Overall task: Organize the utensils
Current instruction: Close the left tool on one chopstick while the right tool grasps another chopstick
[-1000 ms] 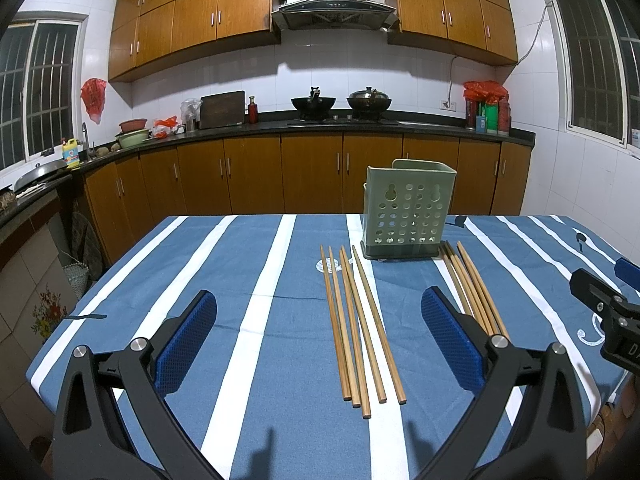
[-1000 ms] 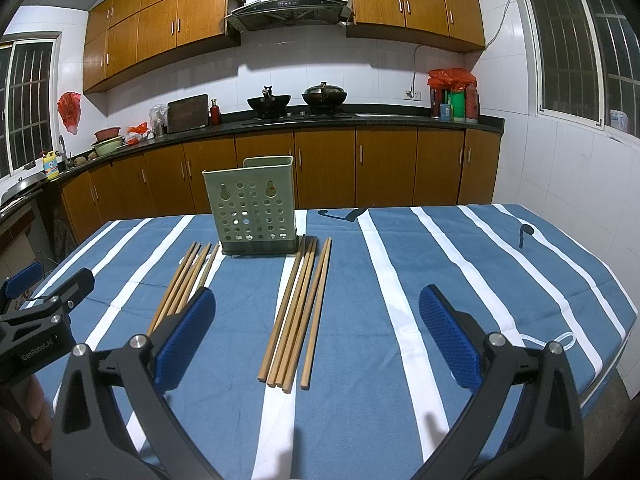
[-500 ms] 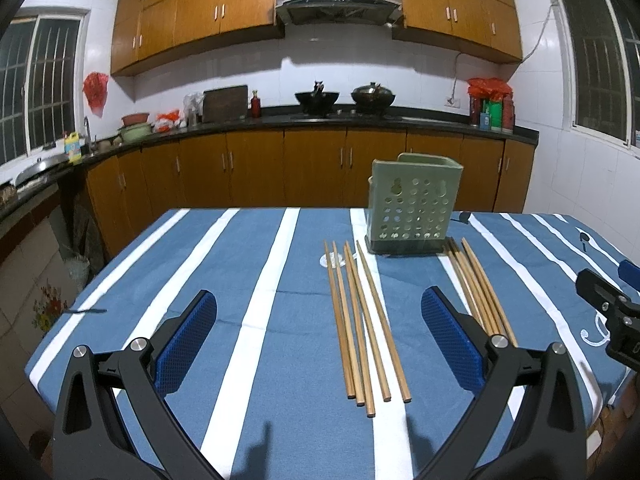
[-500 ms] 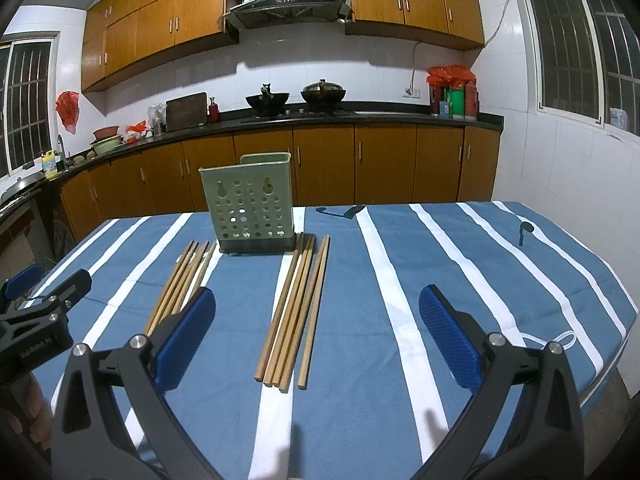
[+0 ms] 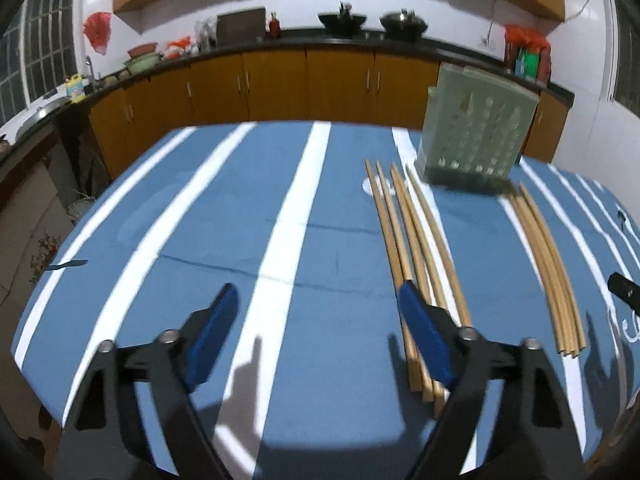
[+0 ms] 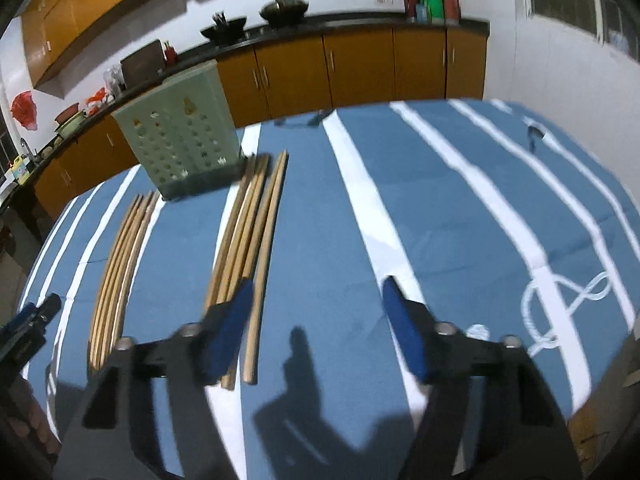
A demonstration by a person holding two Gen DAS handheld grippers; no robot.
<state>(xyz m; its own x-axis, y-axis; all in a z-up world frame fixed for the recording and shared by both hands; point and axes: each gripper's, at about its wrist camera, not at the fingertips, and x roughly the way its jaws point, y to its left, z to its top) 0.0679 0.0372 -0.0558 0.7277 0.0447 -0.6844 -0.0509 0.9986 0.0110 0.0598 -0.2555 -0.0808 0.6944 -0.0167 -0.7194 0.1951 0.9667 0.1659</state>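
We have tipped both grippers down toward the striped tabletop (image 5: 180, 208), and the left gripper (image 5: 316, 340) has just been narrowing its fingers, which stand apart with only cloth between them, its right finger over the near ends of the left chopstick bundle (image 5: 404, 232). The right gripper (image 6: 316, 332) has been closing likewise, empty, beside the right chopstick bundle (image 6: 256, 220). Both bundles lie before the green holder (image 6: 180, 140) near the far edge, so we judge the pickup is starting.
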